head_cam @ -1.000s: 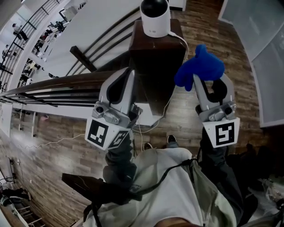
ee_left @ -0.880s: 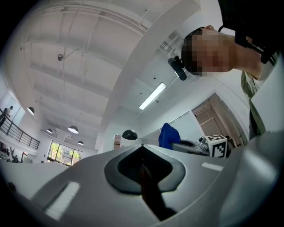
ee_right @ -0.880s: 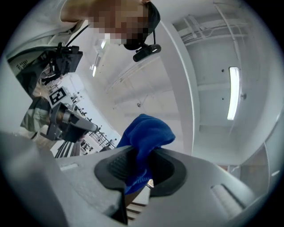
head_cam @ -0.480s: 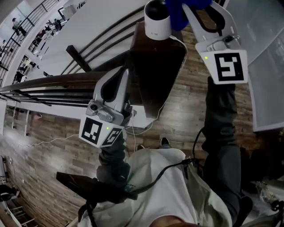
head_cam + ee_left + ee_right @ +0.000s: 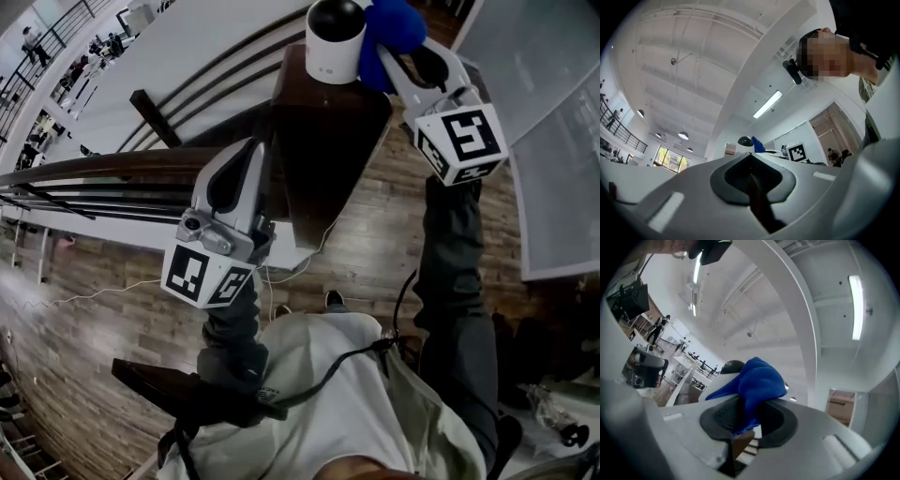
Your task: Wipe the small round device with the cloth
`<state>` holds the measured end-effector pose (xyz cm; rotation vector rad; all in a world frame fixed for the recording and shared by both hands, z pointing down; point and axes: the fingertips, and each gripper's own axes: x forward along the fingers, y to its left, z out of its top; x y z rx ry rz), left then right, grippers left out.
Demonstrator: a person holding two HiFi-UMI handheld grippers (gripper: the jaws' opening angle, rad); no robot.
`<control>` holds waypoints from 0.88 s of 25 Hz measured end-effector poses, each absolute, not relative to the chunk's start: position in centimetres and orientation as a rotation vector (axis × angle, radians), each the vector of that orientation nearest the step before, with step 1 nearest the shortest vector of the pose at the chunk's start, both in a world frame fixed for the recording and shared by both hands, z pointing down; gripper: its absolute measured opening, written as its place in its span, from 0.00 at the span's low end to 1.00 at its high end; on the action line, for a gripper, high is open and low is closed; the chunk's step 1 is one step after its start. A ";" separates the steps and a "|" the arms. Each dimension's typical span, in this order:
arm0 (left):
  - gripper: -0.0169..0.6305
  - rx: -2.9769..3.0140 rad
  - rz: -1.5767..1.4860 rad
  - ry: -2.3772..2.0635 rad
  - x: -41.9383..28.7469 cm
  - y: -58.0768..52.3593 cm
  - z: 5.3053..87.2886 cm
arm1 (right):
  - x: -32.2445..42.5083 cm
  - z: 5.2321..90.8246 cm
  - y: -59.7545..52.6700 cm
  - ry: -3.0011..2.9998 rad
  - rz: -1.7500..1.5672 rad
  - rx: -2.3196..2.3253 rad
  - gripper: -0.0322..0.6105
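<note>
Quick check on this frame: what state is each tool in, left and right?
Left tool: closed, nothing between its jaws.
Right tool: closed on the bright blue fabric cloth.

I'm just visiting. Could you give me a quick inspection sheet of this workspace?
Surface: dark wooden post; the small round device stands at its far end.
Job's things: device is white with a black dome; blue cloth appears pressed against its right side.
Clutter: nothing seen.
Grippers: right gripper jaws shut on the blue cloth; left gripper jaws shut, empty, beside the post.
Cables: white cable hangs below the post.
Surroundings: wood floor; railing at left.
</note>
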<state>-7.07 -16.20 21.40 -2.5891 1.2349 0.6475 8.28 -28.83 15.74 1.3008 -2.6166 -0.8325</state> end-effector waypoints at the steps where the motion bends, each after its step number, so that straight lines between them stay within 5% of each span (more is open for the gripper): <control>1: 0.03 -2.597 0.647 1.229 -6.9 -16.3 21.6 | 8.5 16.7 -29.1 -2.649 -0.762 1.276 0.19; 9: 0.03 -2.618 0.641 1.245 -6.4 -16.3 22.6 | 9.2 11.0 -30.6 -2.780 -0.736 1.372 0.19; 17: 0.03 -2.621 0.635 1.282 -7.0 -15.4 23.2 | 8.6 17.2 -32.6 -2.755 -0.511 1.282 0.19; 22: 0.03 -2.631 0.619 1.296 -7.2 -15.6 23.6 | 10.2 12.5 -30.5 -2.718 -0.807 1.413 0.19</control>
